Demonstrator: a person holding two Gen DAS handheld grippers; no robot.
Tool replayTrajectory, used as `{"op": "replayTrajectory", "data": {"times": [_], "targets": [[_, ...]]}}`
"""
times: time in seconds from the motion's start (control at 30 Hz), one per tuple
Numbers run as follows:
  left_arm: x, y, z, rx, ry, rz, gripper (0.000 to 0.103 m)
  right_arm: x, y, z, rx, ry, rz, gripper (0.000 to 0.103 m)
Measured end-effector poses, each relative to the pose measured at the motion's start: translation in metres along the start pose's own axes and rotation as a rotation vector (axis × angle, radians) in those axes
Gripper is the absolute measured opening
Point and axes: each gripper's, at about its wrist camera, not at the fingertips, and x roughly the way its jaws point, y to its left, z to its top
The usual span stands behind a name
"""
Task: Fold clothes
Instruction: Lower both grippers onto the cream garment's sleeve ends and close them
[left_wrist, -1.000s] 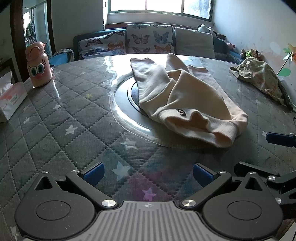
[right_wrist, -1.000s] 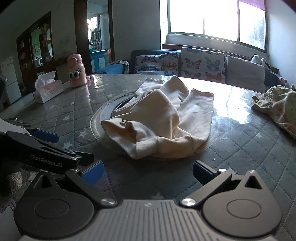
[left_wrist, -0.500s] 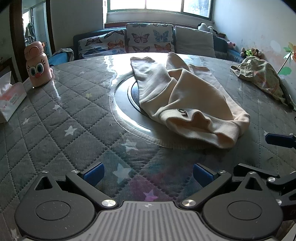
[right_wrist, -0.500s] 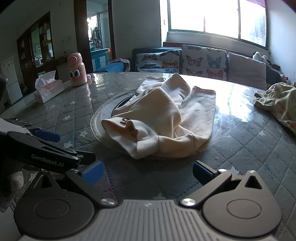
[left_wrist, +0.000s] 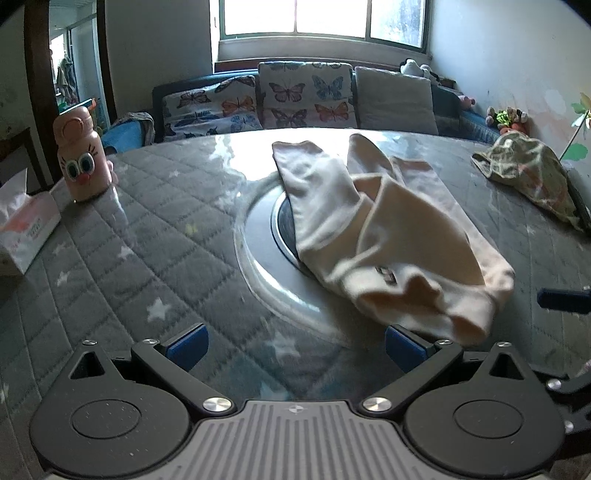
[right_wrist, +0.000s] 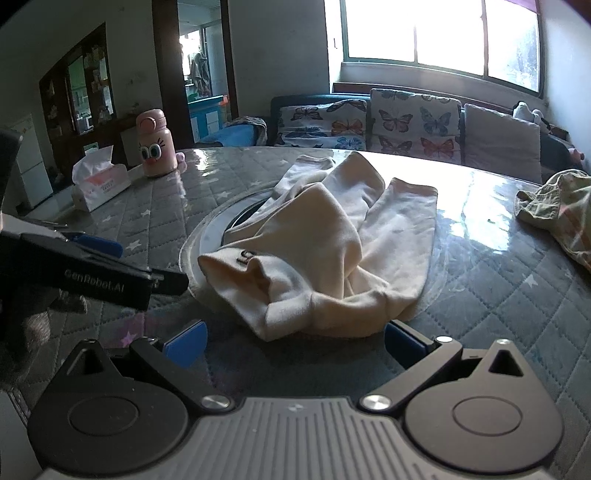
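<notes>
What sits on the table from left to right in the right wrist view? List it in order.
Left gripper → tissue box → pink bottle → cream garment → patterned cloth.

Bright window (left_wrist: 321, 18) above a sofa (left_wrist: 306, 99) with butterfly cushions (right_wrist: 413, 122); pale walls (left_wrist: 509, 55).

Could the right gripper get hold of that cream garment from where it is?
Probably yes. The right gripper is open and the cream garment has its bunched hem just ahead of the fingers, with nothing between. The left gripper sits off to the side.
</notes>
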Motion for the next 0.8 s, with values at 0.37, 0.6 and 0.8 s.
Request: {"op": "replayTrajectory", "data": {"times": [0.37, 0.6, 0.8], "targets": [[0.028, 0.009, 0.04, 0.01, -0.048, -0.004, 0.085, 0.011, -0.036, 0.029, 0.061, -0.009, -0.017, 0.103], [0.059, 0.014, 0.072, -0.011, -0.042, -0.008, 0.063, 0.032, -0.076, 0.049, 0.155, 0.016, -0.06, 0.1], [0.096, 0.018, 0.099, -0.035, -0.014, -0.005, 0.063, 0.056, -0.106, 0.071, 0.198, 0.027, -0.098, 0.091]]}}
